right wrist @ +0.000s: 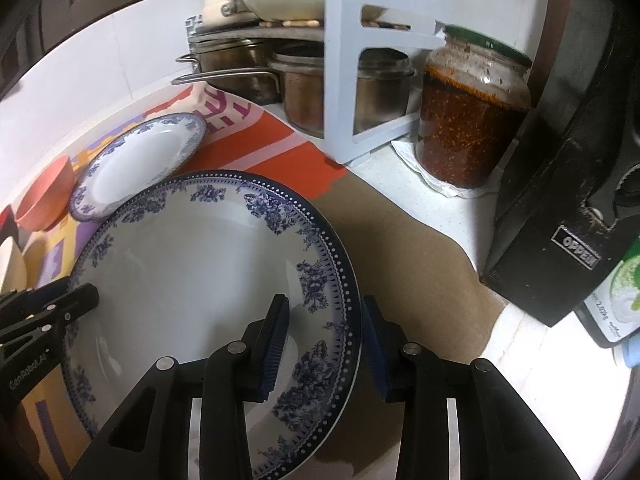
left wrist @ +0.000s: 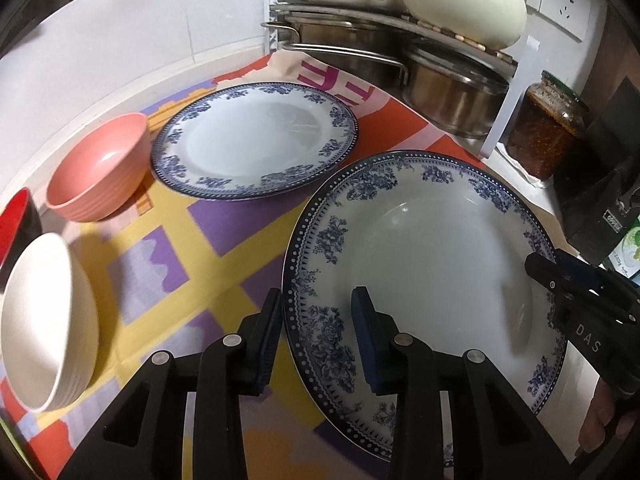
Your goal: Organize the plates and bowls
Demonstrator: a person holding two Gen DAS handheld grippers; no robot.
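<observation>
I held the near blue-floral plate [left wrist: 432, 256] by opposite rims, left gripper [left wrist: 316, 344] and right gripper [right wrist: 324, 348] both clamped; the matching plate [left wrist: 256, 140] lay beyond, up-left.

Big blue-floral plate [left wrist: 420, 248] tilted, nr edge raised; 2nd plate [left wrist: 256, 140] flat behind; pink bowl [left wrist: 100, 168], cream bowl [left wrist: 44, 328] left.
</observation>
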